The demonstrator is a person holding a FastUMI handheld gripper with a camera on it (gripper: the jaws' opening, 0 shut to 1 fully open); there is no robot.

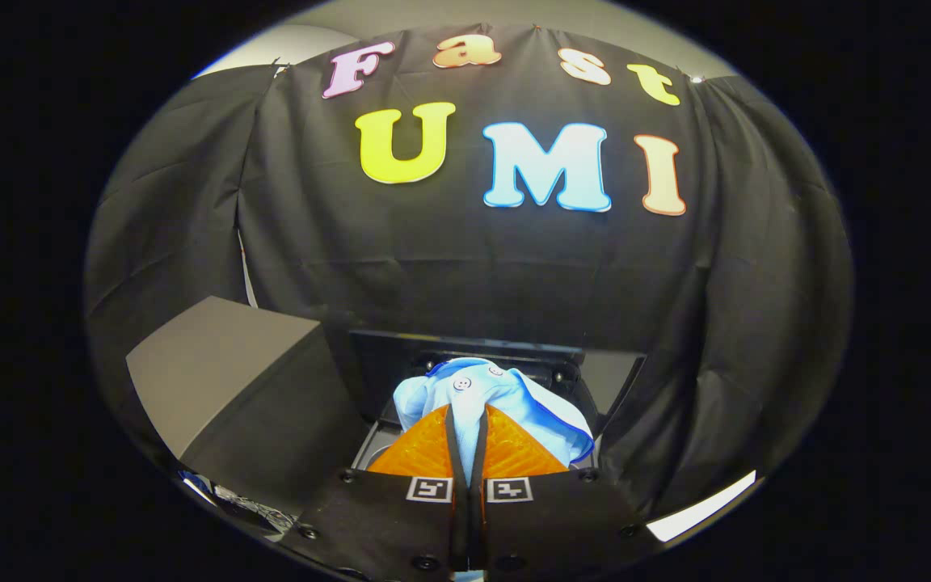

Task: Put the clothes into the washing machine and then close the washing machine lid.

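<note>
A light blue garment (490, 396) with white buttons and a darker blue trim is bunched up right at my fingertips. My gripper (467, 420) is shut on a fold of this cloth, which is pinched between the two fingers and drapes over and beyond them. Just beyond the garment stands the washing machine (506, 352), dark, with its lid raised behind the opening. The garment hangs in front of and above the opening, hiding most of the drum.
A dark grey box (231, 380) stands close to the left of the machine. Black cloth walls close in behind and to the right. A pale strip of floor or table edge (700, 509) shows to the lower right.
</note>
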